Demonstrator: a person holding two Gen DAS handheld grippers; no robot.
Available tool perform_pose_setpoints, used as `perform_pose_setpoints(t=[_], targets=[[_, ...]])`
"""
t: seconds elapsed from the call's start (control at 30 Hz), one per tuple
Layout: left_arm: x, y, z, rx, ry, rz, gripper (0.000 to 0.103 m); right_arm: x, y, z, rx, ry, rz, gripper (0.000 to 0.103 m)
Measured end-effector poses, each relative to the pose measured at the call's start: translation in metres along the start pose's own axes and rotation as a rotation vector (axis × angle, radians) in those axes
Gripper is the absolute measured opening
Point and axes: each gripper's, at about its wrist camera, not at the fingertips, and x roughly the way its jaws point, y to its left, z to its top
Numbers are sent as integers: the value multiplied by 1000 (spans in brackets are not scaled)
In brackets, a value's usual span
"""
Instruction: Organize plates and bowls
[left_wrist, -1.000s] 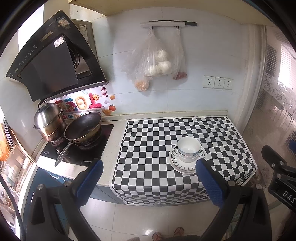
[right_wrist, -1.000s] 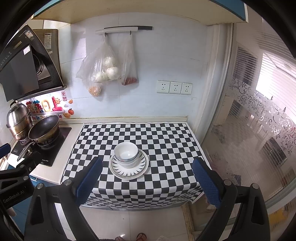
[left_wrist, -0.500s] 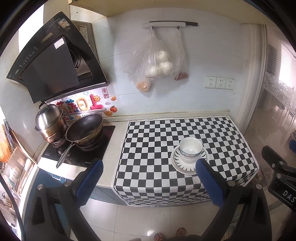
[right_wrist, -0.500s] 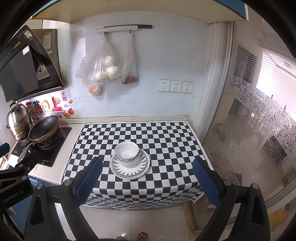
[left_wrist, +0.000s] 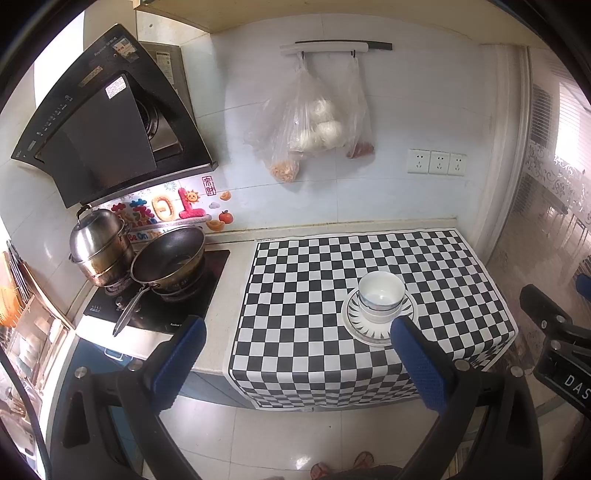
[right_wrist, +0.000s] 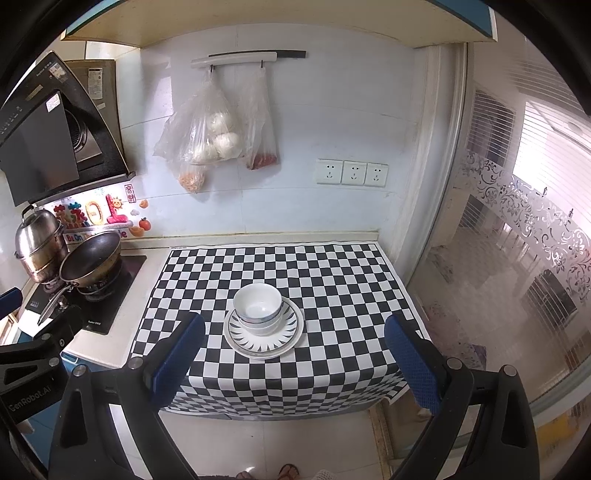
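Observation:
White bowls (left_wrist: 380, 297) (right_wrist: 257, 305) stand nested on a white plate (left_wrist: 364, 330) (right_wrist: 266, 341) with dark ray marks, on the checkered cloth (left_wrist: 306, 280) (right_wrist: 332, 280) near the counter's front edge. My left gripper (left_wrist: 295, 354) hangs open in front of the counter, empty, its right finger just before the plate. In the right wrist view my right gripper (right_wrist: 293, 352) is open and empty too, held back from the counter with the stack between its fingers' lines. The other gripper shows at the edge of each view.
Left of the cloth a black stove (left_wrist: 159, 302) carries a dark wok (left_wrist: 168, 258) and a steel pot (left_wrist: 99, 247), under a range hood (left_wrist: 103, 122). Plastic bags of food (left_wrist: 314, 125) hang on the wall. A glass partition (right_wrist: 517, 240) bounds the right side.
Both views have shifted only slightly; the bowls and plate stay where they were, and both grippers remain open.

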Motion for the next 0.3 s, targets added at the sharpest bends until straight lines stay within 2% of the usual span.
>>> perform_pose_setpoints(t=[0.3], targets=[[2,6,2,17,-17,8,102,-1,1,-1,4,0,7,100]])
